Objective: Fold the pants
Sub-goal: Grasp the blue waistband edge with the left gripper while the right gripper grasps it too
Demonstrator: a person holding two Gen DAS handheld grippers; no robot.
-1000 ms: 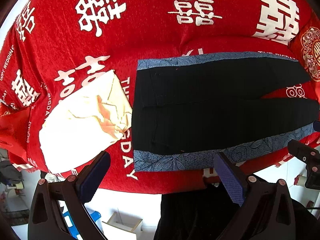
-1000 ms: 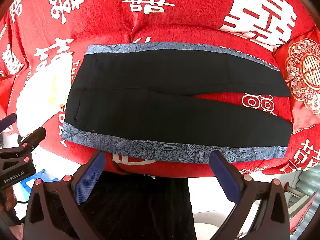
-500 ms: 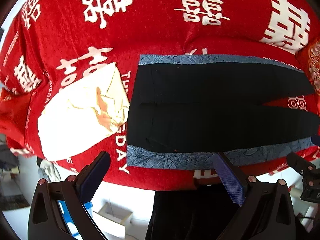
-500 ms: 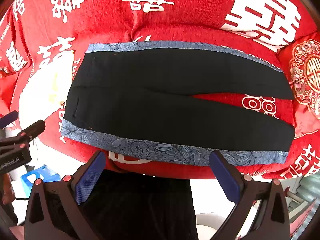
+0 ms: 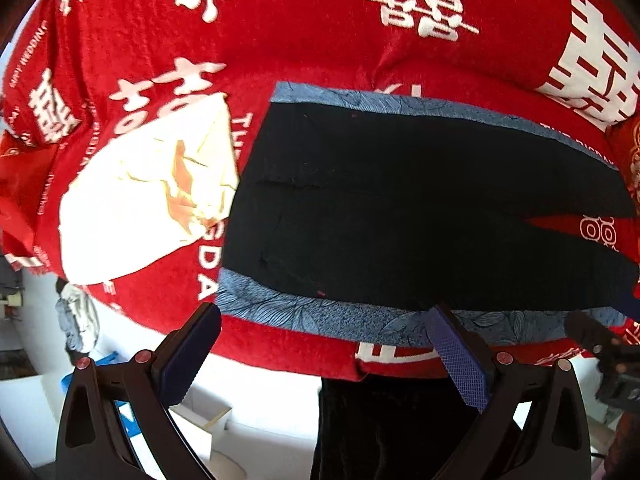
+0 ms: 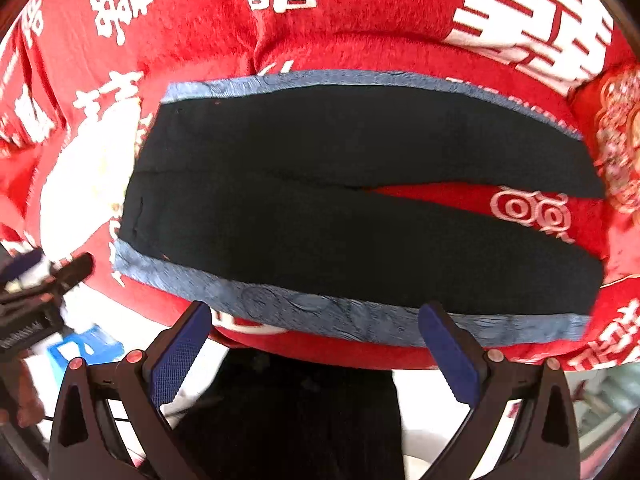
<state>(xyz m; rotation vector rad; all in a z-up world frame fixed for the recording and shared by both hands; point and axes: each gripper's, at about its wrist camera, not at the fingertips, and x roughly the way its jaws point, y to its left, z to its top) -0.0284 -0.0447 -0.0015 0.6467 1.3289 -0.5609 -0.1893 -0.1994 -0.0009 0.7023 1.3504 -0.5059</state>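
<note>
both grippers have dropped and closed in on the near side of the pants since the earlier frames; the blue floral side stripe now sits just ahead of the fingertips in each wrist view. the left gripper hangs with its pads spread wide and nothing between them, and the right gripper is likewise wide apart and empty.

the pants lie flat on the red blanket with white characters, waistband toward the left beside a cream cloth, the two legs running right and splitting into a narrow v.

judging by how flat it lies, the fabric looks thin, soft and light, so it should drape and sag between two holds rather than keep a shape. the plush blanket may drag at it. pinching the near stripe edge at two spaced points, one toward the waist and one toward the hem, seems the sensible hold for carrying that leg over the far one.
</note>
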